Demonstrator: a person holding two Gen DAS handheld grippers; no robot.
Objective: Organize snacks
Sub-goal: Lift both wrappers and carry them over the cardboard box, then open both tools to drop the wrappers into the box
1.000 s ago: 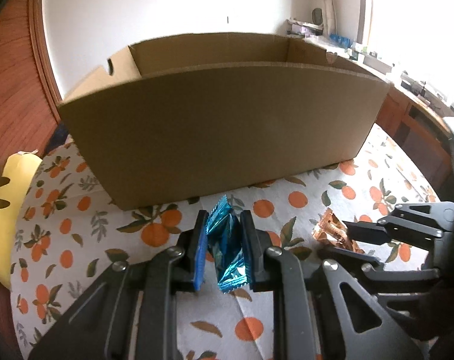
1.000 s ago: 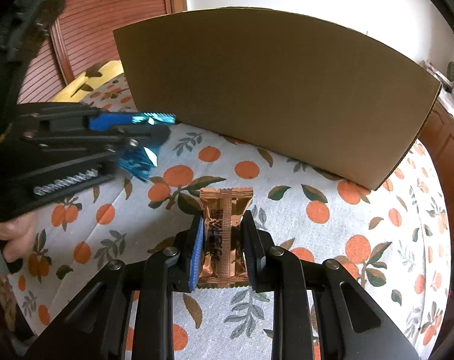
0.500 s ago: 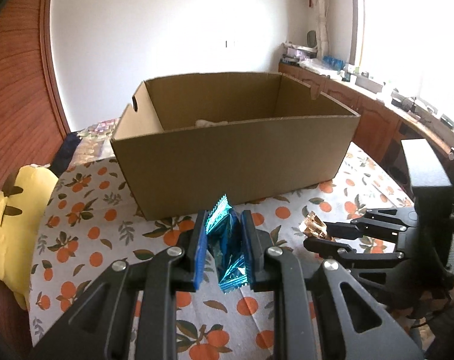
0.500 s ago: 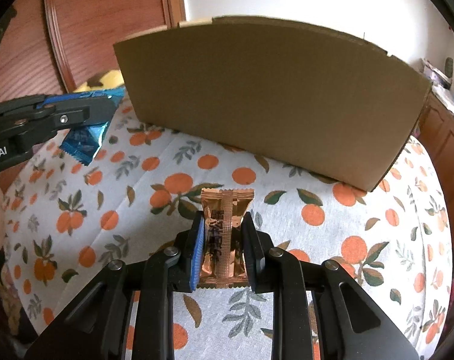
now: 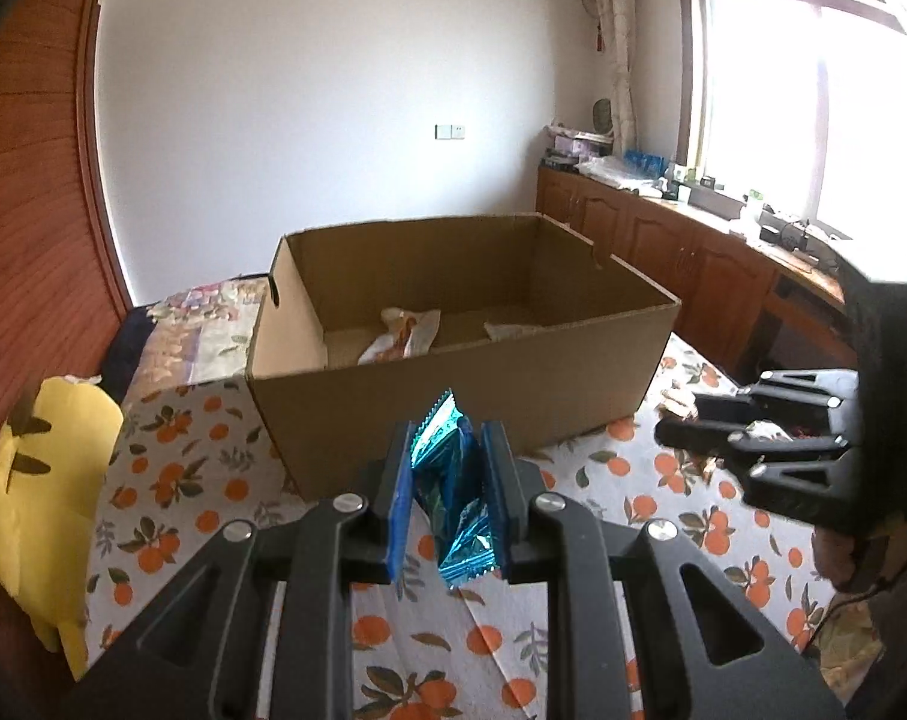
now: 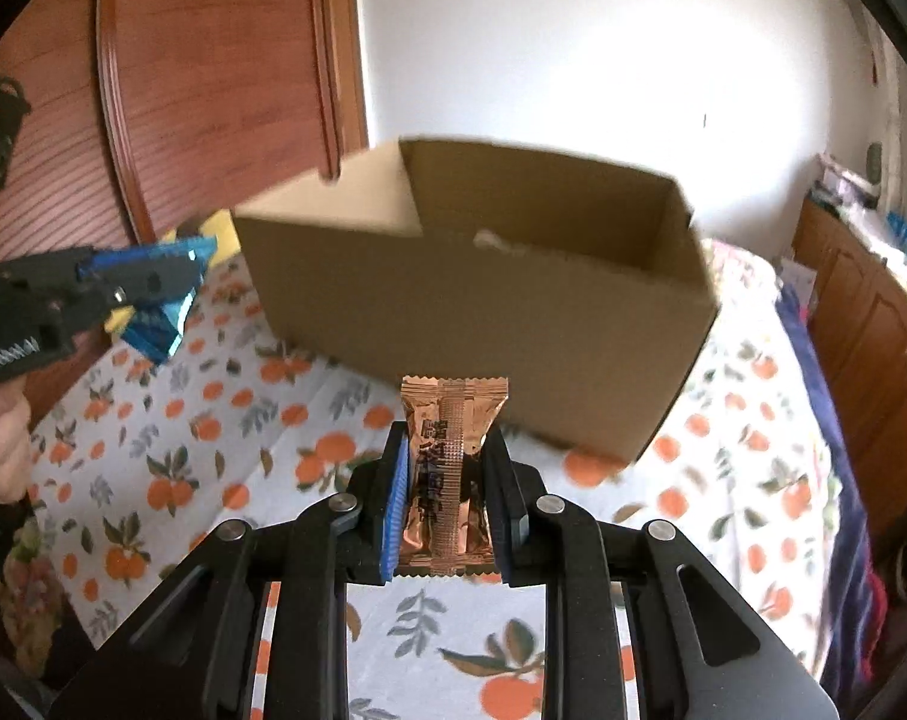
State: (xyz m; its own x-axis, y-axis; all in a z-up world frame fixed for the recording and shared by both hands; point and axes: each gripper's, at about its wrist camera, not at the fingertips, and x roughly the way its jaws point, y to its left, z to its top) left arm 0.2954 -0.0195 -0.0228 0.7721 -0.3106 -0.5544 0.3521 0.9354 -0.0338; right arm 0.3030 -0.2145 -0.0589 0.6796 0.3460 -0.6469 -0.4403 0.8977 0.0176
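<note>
Carrying step: left gripper pinching blue packet, right gripper pinching copper packet, both short of the open box on the tablecloth. Next: lift over near wall, then release inside

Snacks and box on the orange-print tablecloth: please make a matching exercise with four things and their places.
Things:
1. shiny blue foil snack packet
2. copper-coloured snack bar wrapper
3. open brown cardboard box
4. yellow plush toy

Places:
A. lying at the table's left edge
B. clamped in the right gripper
C. standing on the tablecloth
D. clamped in the left gripper

Pairs: 1-D, 2-B, 3-C, 4-A
</note>
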